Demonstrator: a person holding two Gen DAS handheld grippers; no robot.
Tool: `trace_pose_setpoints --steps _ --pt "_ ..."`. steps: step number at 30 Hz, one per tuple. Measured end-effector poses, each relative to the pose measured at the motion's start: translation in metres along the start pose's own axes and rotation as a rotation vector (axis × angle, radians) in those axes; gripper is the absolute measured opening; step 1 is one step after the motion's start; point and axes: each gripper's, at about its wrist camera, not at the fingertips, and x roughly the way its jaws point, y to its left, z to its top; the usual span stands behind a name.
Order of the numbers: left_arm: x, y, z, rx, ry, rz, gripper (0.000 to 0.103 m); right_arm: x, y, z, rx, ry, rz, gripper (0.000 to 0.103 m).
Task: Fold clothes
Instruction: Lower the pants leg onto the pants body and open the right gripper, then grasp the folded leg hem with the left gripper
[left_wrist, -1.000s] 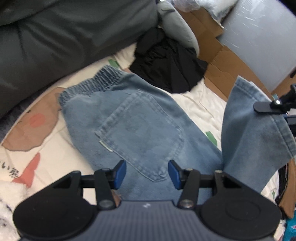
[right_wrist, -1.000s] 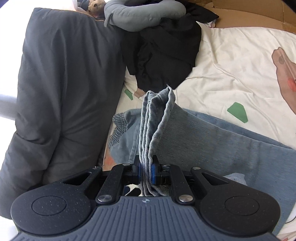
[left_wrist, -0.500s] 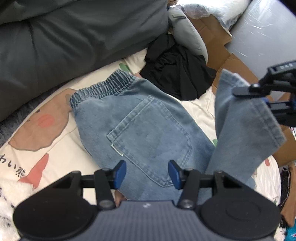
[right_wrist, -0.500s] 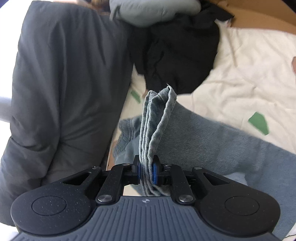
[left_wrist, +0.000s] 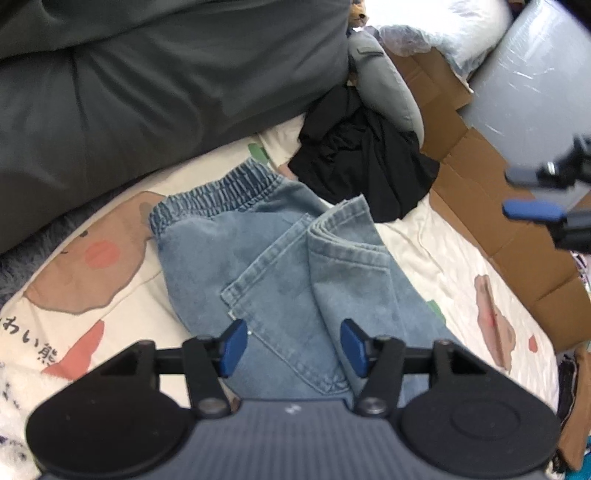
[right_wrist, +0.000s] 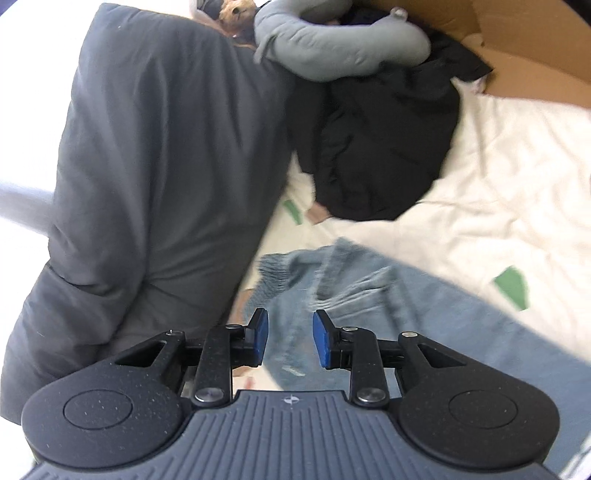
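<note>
Bed: cream printed sheet (left_wrist: 424, 236) under everything, dark grey duvet (left_wrist: 147, 74) piled along its far side.
Left tool (left_wrist: 293, 345): jaws apart and opening, hovering over the jeans, gripping nothing.
Right tool (right_wrist: 290, 338): jaws opening, blue pads clear of the denim below, nothing held.
Jeans (left_wrist: 295, 266): flat on the sheet, leg folded up over the seat, hem near the elastic waistband.
Black garment (left_wrist: 362, 162): crumpled just beyond the jeans, beside a grey pillow (left_wrist: 384, 81).

Light blue denim jeans (left_wrist: 295, 280), black garment (left_wrist: 362, 166), dark grey duvet (left_wrist: 166, 74), cream sheet (left_wrist: 443, 258) with brown bear, green patches, brown cardboard (left_wrist: 517, 251), blue gripper pads (left_wrist: 232, 347).
</note>
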Motion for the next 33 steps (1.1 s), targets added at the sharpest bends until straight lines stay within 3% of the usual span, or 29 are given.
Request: trace_pose_setpoints --steps 9,12,20,24,27,33 --pt "0.026 -0.031 0.011 0.006 -0.005 -0.049 0.062 -0.02 -0.054 -0.016 -0.177 -0.001 -0.148 0.031" --pt "0.039 -0.047 0.014 0.024 0.001 -0.052 0.062 -0.022 -0.065 -0.025 -0.232 0.01 -0.148 0.042" --pt "0.084 -0.091 0.02 0.077 0.071 -0.054 0.063 0.01 -0.094 -0.065 -0.277 0.04 -0.106 0.043" --pt "0.105 -0.105 0.024 0.063 0.081 0.017 0.064 0.028 -0.103 -0.08 -0.266 0.029 -0.106 0.043" --pt "0.116 -0.114 0.028 0.07 0.08 0.09 0.064 0.036 -0.106 -0.087 -0.251 0.006 -0.151 0.043" --pt "0.135 -0.111 0.039 0.006 0.11 0.189 0.058 0.048 -0.106 -0.103 -0.183 -0.073 -0.109 0.043"
